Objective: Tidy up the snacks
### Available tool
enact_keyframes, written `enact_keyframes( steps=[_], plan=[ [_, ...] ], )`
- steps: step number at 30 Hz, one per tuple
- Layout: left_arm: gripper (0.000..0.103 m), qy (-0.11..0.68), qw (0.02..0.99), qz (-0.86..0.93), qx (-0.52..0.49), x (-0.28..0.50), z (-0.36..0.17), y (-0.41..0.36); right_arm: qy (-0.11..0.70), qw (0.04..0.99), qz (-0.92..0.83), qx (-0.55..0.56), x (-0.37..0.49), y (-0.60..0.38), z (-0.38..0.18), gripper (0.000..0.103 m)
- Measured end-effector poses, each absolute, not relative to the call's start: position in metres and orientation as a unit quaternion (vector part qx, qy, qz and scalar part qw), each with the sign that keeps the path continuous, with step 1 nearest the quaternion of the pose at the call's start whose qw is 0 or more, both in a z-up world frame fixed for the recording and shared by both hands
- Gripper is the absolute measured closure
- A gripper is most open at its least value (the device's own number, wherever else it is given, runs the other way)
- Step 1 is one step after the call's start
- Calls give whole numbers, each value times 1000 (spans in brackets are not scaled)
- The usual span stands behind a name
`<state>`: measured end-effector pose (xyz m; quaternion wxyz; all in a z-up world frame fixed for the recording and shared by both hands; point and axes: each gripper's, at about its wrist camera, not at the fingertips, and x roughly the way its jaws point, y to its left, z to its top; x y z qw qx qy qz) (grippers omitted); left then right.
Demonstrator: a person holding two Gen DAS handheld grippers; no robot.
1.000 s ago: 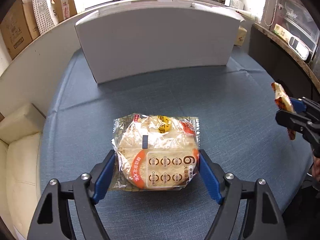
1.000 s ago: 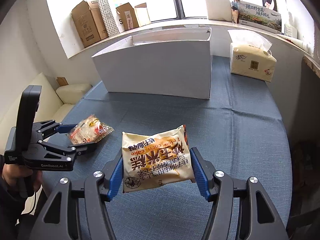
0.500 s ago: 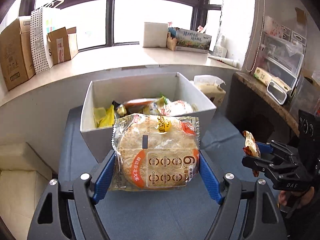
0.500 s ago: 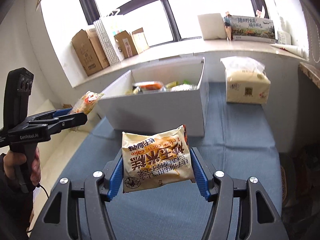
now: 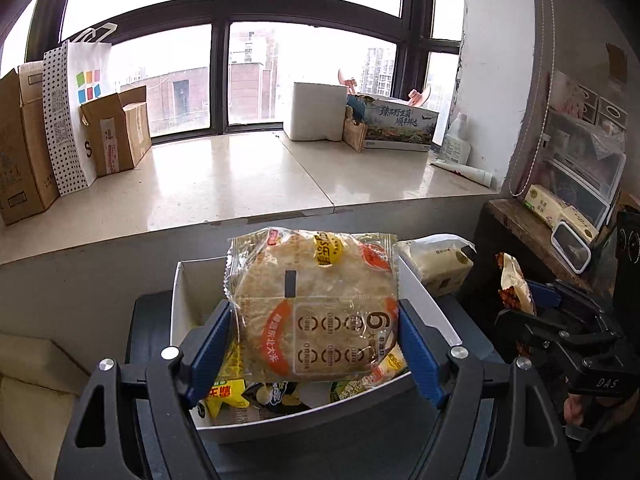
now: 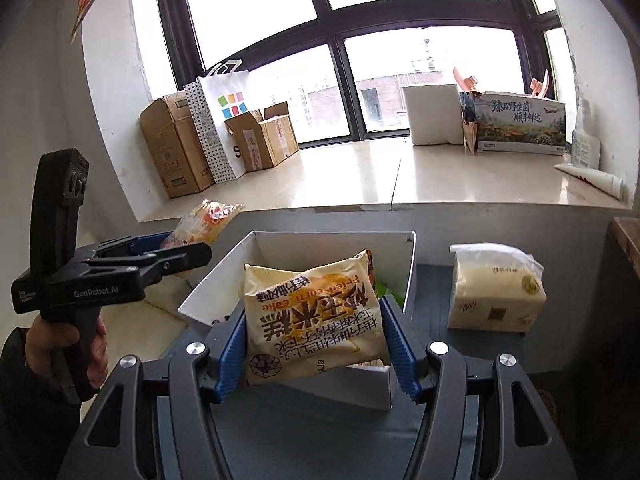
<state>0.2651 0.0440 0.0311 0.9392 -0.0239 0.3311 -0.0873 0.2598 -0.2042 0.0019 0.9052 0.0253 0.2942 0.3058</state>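
We have a snack in each tool, and both hang over the white box (image 5: 424, 304) that stands on the blue table (image 6: 432, 280) under the window sill.

The left tool (image 5: 316, 344) is clamped on the rice cracker pack (image 5: 316, 308), its blue pads pressing the pack's two side edges. The pack stands flat toward the camera, its long side running up from the pads. Below and ahead of it we see the box's open top, with yellow and green packets (image 5: 228, 392) already inside. So for this tool the target lies straight down and a little forward.

The right tool (image 6: 312, 344) grips the corn cake bag (image 6: 312, 316) the same way, by its sides, the bag tilted slightly. From its camera the box (image 6: 212, 284) sits directly behind and under the bag, the near wall just below the pads.

We judge both hands about equally near the opening, the left over the left part, the right over the right. The coming move turns on this: each snack must clear the near wall before letting go. The tissue pack (image 6: 496, 296) stands just right of the box, apart from it.
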Motion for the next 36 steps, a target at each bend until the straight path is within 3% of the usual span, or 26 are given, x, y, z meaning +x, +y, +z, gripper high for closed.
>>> enact_keyframes(
  steps=[5,7,8,9,10,11,19,24,29,36],
  plan=[
    [20,347,935,-71,-16,294,18,48,323,896,303,17,311,-175,-2,37],
    [11,354,933,-64,-13,301,13,52,333,891,309,18,326,-166,-7,34],
    [3,368,928,-54,-11,305,8,55,336,890,309,18,332,-162,-9,30],
    [0,375,926,-43,-7,307,5,58,345,885,314,17,339,-158,-12,12],
    [0,374,927,-42,-7,305,2,61,358,882,308,14,345,-155,-16,2],
    [0,373,927,-44,-11,303,0,65,363,884,294,14,349,-154,-18,0],
    [0,335,942,2,-3,270,14,77,329,900,280,58,326,-182,-7,0],
    [0,259,966,2,6,226,43,61,285,924,256,6,286,-189,13,0],
    [0,246,969,-27,-20,191,51,47,247,943,217,-42,238,-199,25,0],
    [0,198,979,25,39,134,61,10,269,933,237,-13,204,-219,16,0]
  ],
)
